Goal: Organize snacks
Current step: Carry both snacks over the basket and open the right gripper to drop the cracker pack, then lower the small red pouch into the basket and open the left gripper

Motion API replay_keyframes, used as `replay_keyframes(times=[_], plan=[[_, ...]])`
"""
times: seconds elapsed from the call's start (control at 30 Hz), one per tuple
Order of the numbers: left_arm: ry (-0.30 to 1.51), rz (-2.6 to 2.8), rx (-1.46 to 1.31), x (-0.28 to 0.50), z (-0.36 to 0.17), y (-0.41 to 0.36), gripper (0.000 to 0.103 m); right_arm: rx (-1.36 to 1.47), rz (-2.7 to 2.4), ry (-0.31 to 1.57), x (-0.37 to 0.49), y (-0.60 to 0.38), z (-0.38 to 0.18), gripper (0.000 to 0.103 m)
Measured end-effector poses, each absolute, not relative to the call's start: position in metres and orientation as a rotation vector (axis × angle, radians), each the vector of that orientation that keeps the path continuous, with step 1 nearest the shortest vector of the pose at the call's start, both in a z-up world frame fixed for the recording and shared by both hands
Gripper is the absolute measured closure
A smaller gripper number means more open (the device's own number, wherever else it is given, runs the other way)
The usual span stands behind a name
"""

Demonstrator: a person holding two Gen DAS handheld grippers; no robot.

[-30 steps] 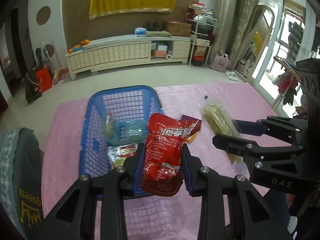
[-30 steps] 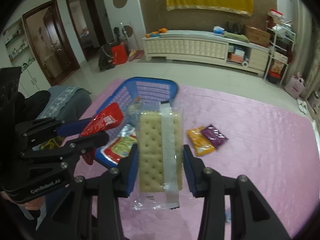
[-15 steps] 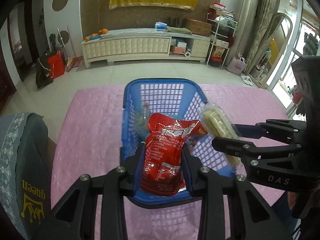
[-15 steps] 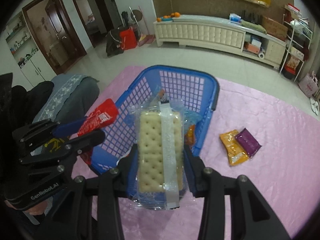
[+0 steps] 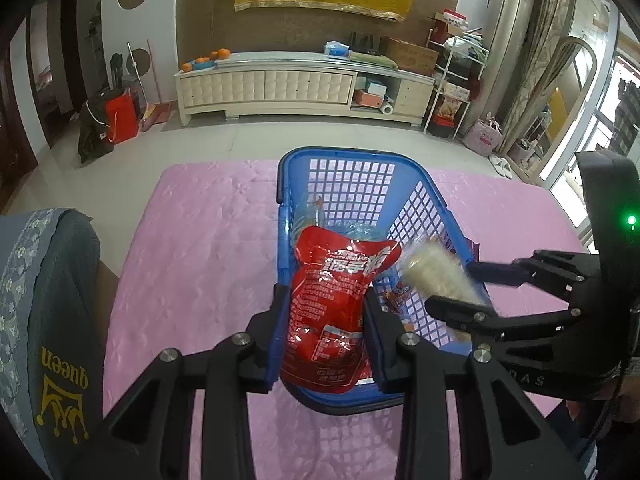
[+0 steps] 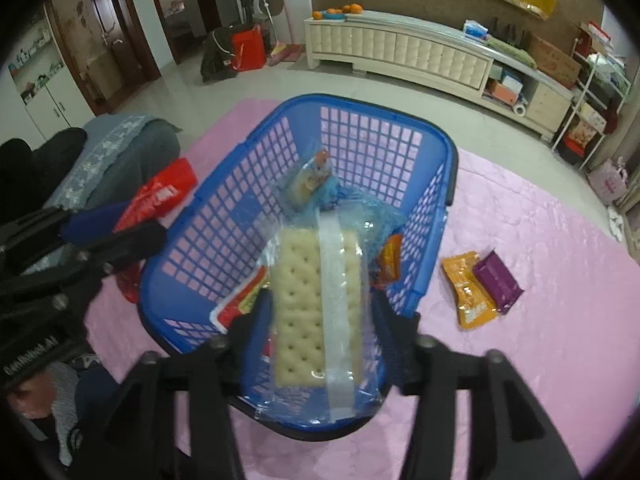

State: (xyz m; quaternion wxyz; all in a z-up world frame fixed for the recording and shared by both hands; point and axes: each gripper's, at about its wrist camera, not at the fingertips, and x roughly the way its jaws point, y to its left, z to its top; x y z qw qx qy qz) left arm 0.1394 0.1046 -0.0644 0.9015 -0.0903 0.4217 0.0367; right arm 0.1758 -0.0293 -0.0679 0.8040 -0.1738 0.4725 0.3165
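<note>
Two hand-held grippers hover over the basket (image 6: 448, 168): left hand-held gripper (image 5: 324, 312) pinches a soft, crinkly red pouch (image 5: 340, 300) by its sides; right hand-held gripper (image 6: 320, 316) is opening around the brittle cracker pack (image 6: 316, 304).

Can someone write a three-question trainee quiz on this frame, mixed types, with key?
1. True or false: the left hand-held gripper is shut on the red pouch.
2. Which packet is between the right hand-held gripper fingers? A) cracker packet B) orange packet C) purple packet
3. Fill in: both held snacks hang over the blue ____.

Key: 1 true. 2 A; the jaws are opening, the packet sits loose between them. 3 basket.
</note>
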Motion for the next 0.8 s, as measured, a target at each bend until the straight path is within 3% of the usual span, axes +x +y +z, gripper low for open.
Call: replay_keyframes(times=[0.03, 0.1, 0.8], plan=[[0.873, 0.077, -0.184, 0.139, -0.063, 0.104, 0.071, -0.376, 0.67, 1.006, 0.175, -0.03, -0.068, 0.018], [0.873, 0.078, -0.18, 0.138, -0.062, 0.103, 0.071, -0.363, 0.661, 1.0, 0.175, -0.035, -0.066, 0.014], [0.938, 0.024, -0.157, 0.193, -0.079, 0.079, 0.07, -0.253, 0.574, 0.993, 0.223, -0.078, -0.062, 0.013]])
